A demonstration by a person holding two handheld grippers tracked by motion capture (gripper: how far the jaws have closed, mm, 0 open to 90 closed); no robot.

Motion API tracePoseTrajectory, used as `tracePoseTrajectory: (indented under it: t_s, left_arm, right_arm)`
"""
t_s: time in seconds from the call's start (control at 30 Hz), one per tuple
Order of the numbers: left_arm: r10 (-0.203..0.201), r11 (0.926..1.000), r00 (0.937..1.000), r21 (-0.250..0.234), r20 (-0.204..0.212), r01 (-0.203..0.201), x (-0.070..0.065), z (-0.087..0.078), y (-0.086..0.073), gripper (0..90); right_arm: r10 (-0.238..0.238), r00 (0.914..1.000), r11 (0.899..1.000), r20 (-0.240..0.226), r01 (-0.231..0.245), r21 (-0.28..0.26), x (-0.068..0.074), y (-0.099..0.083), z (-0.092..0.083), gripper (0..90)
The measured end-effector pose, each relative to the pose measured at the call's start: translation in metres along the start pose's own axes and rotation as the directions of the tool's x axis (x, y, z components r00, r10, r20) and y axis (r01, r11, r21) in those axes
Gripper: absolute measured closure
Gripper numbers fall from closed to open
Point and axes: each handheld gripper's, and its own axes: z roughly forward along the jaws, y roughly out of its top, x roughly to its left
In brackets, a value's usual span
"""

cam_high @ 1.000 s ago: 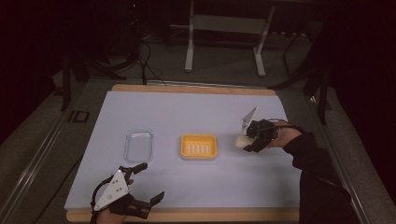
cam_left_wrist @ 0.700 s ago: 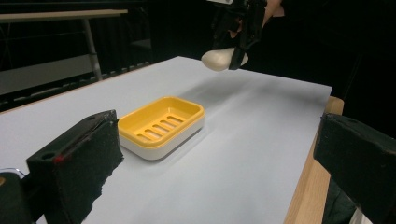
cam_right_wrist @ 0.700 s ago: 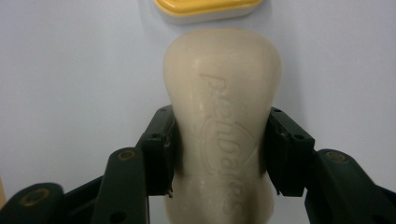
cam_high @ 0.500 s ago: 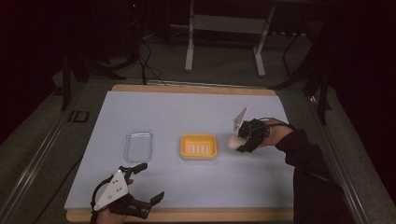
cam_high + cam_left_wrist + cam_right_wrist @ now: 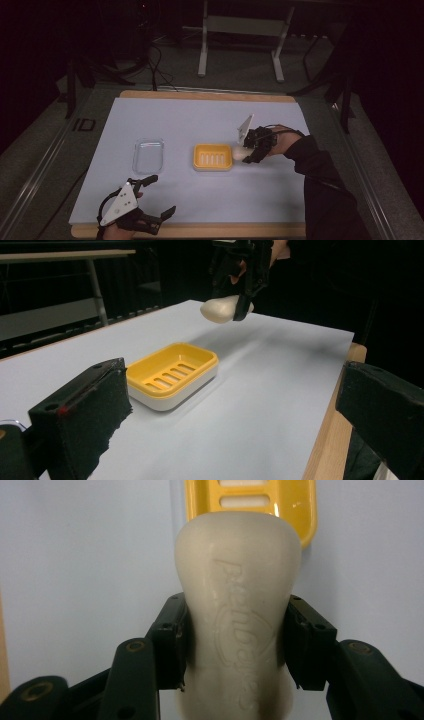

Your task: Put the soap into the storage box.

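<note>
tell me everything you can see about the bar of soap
The bar of soap is cream-white, smooth and rounded, with embossed lettering on its face. It is whole and looks dry. The right claw pinches its sides, holding it in the air just past the yellow soap dish, touching nothing else.

Your right gripper (image 5: 248, 151) is held off the table, its two black jaws clamped on the flanks of a pale soap bar (image 5: 239, 610) that juts out past the tips; in the left gripper view it hangs clear above the surface. Your dark-sleeved right forearm (image 5: 320, 175) reaches in behind it. Your left gripper (image 5: 155, 197) rests low at the table's near edge, its jaws spread wide with nothing between them, your hand (image 5: 122, 227) wrapped round its rear.
</note>
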Motion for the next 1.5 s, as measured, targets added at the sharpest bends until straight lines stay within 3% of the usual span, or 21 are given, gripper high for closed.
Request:
tracePoseTrajectory:
  t_s: [0.8,1.23,1.5]
  left_arm:
    - [0.003,1.0,1.0,-0.003,0.0,-0.003,0.0,0.0,0.0,1.1]
    - [0.004,1.0,1.0,-0.003,0.001,-0.004,0.0,0.0,0.0,1.1]
    - [0.001,1.0,1.0,-0.007,0.0,-0.001,0.001,-0.002,0.0,1.1]
  right_arm:
    - [-0.077,0.9969,0.995,-0.014,0.076,-0.071,0.002,0.039,0.003,49.7]
    - [-0.119,0.9927,0.986,-0.021,0.116,-0.12,0.003,0.059,0.006,49.7]
    - [-0.15,0.9886,0.973,-0.009,0.146,-0.179,0.002,0.072,0.006,49.7]
